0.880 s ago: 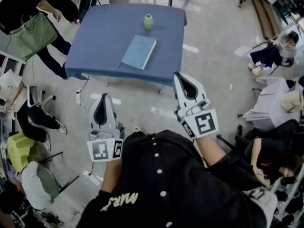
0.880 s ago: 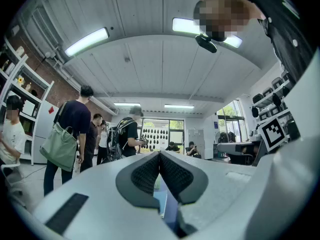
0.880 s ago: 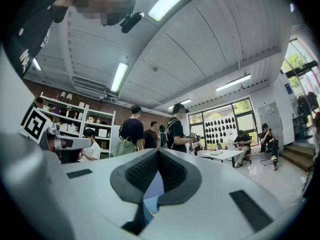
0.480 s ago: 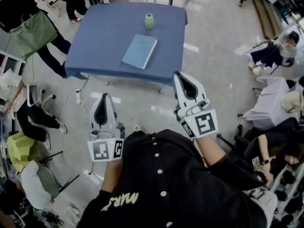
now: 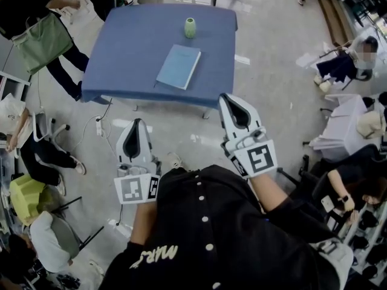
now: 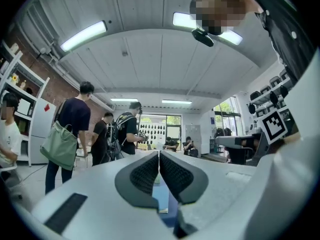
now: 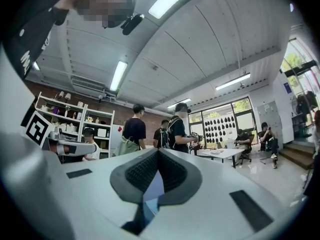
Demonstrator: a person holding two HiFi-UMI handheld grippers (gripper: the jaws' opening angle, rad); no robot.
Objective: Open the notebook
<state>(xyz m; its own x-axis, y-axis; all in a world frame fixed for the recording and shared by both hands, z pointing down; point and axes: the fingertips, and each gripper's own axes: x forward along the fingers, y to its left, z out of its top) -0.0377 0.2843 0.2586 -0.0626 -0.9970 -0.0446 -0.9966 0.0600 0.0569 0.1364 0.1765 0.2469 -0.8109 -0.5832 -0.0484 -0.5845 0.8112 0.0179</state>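
While notebook (image 5: 178, 66) lies well ahead, left gripper (image 5: 135, 123), right gripper (image 5: 232, 97) jaws pressed together.

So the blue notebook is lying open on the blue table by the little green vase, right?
No, the notebook is closed, not open; the head view shows that. It does lie on the blue table by the green vase.
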